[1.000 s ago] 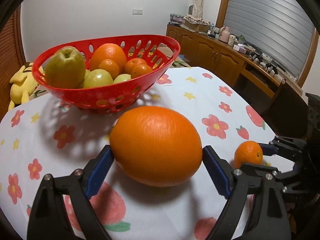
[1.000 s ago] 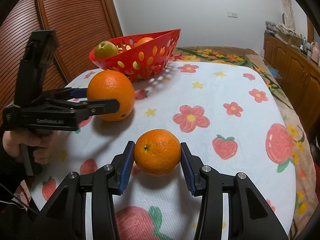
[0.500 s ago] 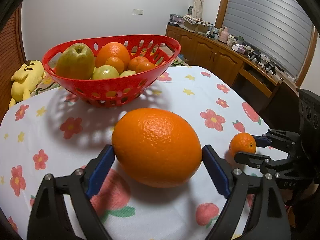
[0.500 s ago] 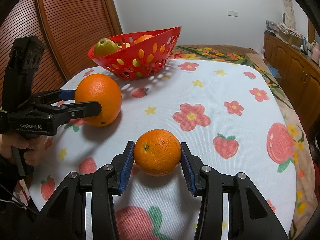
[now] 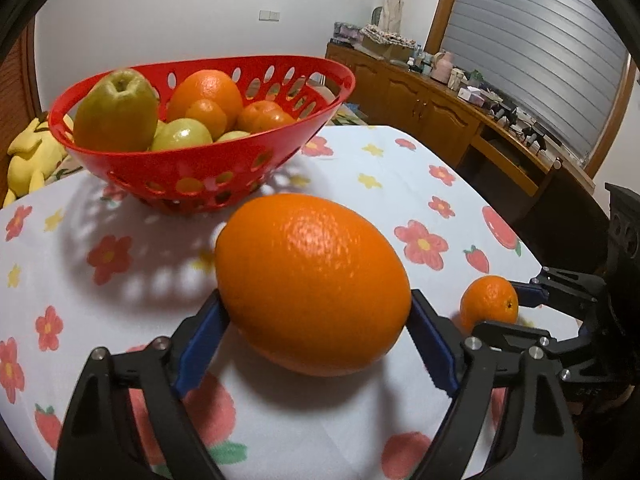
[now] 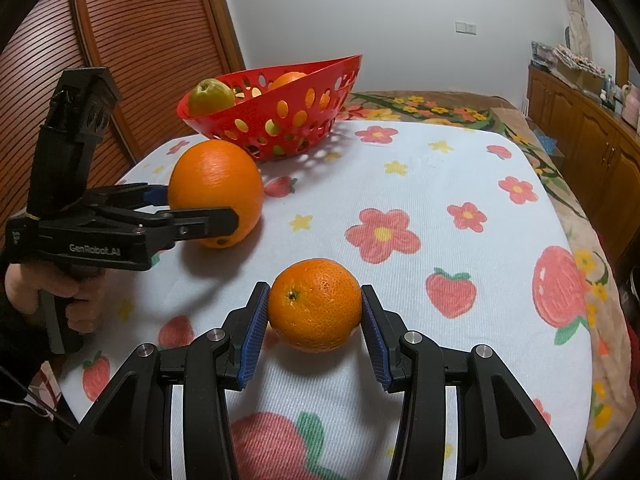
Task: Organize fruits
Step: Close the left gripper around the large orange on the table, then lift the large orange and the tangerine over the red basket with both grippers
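Oranges: left gripper point(image 5: 314, 344) w/ jaws clamped on big orange point(image 5: 312, 284), right gripper point(image 6: 315, 334) clamped on small orange point(image 6: 315, 304), red basket point(image 6: 280, 108) at 11 o'clock.

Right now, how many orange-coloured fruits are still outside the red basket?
2. The large orange sits on the table between the left gripper's pads; the small orange is between the right gripper's pads. Others already lie in the red basket.

big orange point(image 5: 312, 284) lifted nr basket point(image 5: 208, 168) | small orange point(image 6: 315, 304) on cloth
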Action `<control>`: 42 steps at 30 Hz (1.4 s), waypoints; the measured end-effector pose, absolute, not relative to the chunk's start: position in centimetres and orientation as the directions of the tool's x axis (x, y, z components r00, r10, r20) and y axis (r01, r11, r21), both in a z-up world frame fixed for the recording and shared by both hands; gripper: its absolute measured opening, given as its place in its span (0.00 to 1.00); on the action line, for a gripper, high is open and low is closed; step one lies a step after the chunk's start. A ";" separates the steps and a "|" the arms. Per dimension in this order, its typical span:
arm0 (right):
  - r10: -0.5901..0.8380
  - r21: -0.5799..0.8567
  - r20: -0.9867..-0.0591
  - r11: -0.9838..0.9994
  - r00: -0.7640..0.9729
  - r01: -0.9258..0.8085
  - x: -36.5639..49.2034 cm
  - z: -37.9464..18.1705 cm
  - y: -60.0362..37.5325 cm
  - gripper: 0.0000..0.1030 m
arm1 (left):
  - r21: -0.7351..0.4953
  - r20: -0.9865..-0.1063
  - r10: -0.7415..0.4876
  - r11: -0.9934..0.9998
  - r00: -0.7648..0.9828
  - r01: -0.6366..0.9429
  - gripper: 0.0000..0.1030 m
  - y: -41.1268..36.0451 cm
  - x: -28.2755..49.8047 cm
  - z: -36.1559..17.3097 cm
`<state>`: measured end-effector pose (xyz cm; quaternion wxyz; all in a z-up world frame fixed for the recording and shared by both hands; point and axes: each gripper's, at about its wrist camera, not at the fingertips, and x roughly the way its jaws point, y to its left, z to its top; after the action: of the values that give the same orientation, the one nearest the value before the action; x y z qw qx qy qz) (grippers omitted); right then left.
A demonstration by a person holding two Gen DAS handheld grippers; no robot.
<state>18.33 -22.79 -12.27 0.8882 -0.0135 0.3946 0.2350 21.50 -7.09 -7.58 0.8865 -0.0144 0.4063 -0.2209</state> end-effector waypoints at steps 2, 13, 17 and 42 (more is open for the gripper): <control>0.407 0.161 -0.708 0.889 0.578 -0.429 18.3 -12.3 -22.8 0.44 | -0.191 -0.715 -0.395 0.904 0.576 0.382 0.83 -7.3 21.4 -7.5; 0.399 0.144 -0.710 0.889 0.581 -0.435 18.4 -12.3 -22.6 0.44 | -0.213 -0.689 -0.401 0.908 0.604 0.360 0.82 -5.9 20.5 -6.6; 0.393 0.132 -0.710 0.890 0.585 -0.437 18.3 -12.2 -22.4 0.44 | -0.218 -0.665 -0.409 0.907 0.624 0.362 0.82 -5.1 19.6 -5.5; 0.436 0.070 -0.611 0.862 0.661 -0.503 20.9 -5.1 -19.9 0.44 | -0.178 -0.527 -0.394 0.918 0.753 0.355 0.82 -1.2 18.1 4.0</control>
<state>20.92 -19.86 -5.06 0.9099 -0.0523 0.3208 0.2579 18.11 -1.17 3.96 0.9356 -0.0334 0.2889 -0.2001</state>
